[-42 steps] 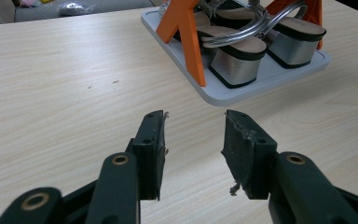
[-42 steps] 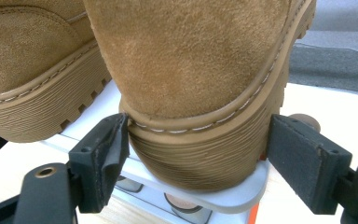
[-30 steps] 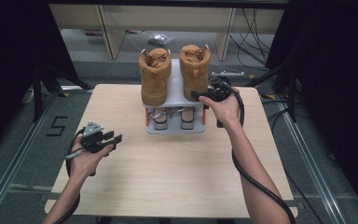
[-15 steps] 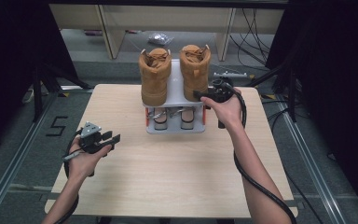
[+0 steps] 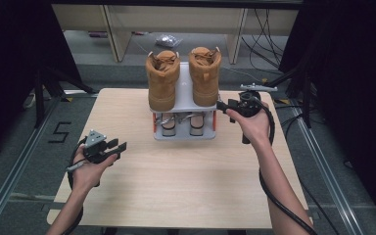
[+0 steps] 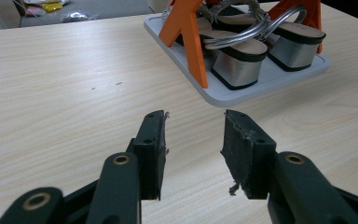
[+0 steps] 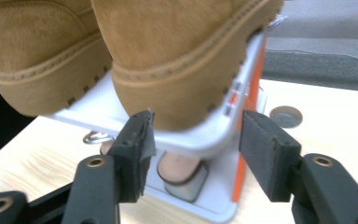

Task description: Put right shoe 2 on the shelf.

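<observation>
— Where the table point(image 5: 176, 196) lies nearest the person, what sits there?

— Bare wood, with both forearms coming in over it. The left gripper point(image 5: 119, 147) hovers at the near left, its jaws parted by a moderate gap and holding nothing. In the left gripper view point(image 6: 193, 140) those jaws point across bare tabletop toward the grey rack point(image 6: 242, 95), which is well apart from them.

— And further out?

— The rack point(image 5: 183, 136) stands at the middle of the far half of the table. Its lower tier holds a pair of heeled sandals point(image 5: 181, 125) between orange side posts point(image 6: 189, 37).

— Where is the right gripper?

— The right gripper point(image 5: 223, 105) is at the rack's right side, level with the upper shelf. Its jaws are spread wide and grip nothing. In the right gripper view point(image 7: 195, 140) they frame the heel of the right boot point(image 7: 186, 60), close to it, though I cannot tell whether either jaw touches.

— The boots themselves?

— Two tan boots stand upright side by side on the top shelf, the left boot point(image 5: 162, 81) and the right boot point(image 5: 205, 76), heels toward the person. Beyond the table runs a floor point(image 5: 127, 63) with loose cables point(image 5: 269, 34).
</observation>
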Tool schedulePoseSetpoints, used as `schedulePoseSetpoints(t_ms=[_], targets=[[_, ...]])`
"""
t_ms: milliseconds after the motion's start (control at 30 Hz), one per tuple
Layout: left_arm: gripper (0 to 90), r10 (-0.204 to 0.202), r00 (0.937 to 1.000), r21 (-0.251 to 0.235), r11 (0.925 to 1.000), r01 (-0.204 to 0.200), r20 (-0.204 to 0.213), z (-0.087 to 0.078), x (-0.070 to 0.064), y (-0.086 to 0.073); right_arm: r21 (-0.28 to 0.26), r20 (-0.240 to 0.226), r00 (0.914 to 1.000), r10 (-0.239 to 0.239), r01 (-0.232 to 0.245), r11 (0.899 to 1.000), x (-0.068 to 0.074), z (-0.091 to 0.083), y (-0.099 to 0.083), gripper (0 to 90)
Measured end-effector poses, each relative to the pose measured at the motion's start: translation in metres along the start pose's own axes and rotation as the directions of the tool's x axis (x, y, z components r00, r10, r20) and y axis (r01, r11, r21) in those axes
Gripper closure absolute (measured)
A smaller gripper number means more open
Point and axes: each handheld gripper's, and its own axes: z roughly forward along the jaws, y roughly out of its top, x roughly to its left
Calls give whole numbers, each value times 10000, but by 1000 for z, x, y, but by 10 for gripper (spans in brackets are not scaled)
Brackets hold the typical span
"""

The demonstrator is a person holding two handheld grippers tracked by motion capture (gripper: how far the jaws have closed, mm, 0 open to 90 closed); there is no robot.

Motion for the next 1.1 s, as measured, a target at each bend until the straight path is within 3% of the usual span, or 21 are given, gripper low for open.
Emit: schedulePoseSetpoints(t_ms=[233, 367, 400, 467, 500, 700, 900, 967, 1000, 1100], targets=[[580, 0, 10000, -37, 10000, 0, -24, -1, 2, -7, -34, 358, 9993, -49, 50, 10000, -18, -19, -22, 492], [579, 18, 10000, -158, 9999, -20, -92, -3, 2, -10, 27, 603, 9981, 148, -150, 9999, -23, -30, -35, 494], [579, 28, 10000, -154, 9999, -29, -63, -3, 2, -12, 35, 619, 9981, -21, 19, 10000, -27, -32, -39, 494], [579, 3, 10000, -112, 9999, -4, -80, -3, 2, -15, 99, 793, 9966, 204, -212, 9997, -28, -37, -46, 495], [579, 31, 9999, -109, 9999, -32, -97, -3, 3, -17, 75, 817, 9966, -95, 89, 9999, -33, -38, -49, 497], [579, -9, 9998, -264, 9997, 4, -185, -5, 3, -25, 170, 1171, 9931, -48, 28, 9999, -45, -49, -74, 510], [578, -116, 9995, -391, 9992, 104, -298, -8, 4, -32, 380, 1440, 9892, 260, -318, 9988, -58, -59, -105, 524], [578, -130, 9994, -423, 9990, 117, -327, -8, 4, -34, 302, 1668, 9848, 494, -552, 9980, -61, -60, -114, 529], [578, -132, 9993, -457, 9989, 116, -337, -8, 4, -35, 330, 1653, 9828, 826, -893, 9955, -60, -61, -119, 529], [578, -210, 9993, -513, 9985, 193, -313, -7, 4, -38, 298, 1811, 9799, 843, -911, 9954, -66, -63, -133, 530]])
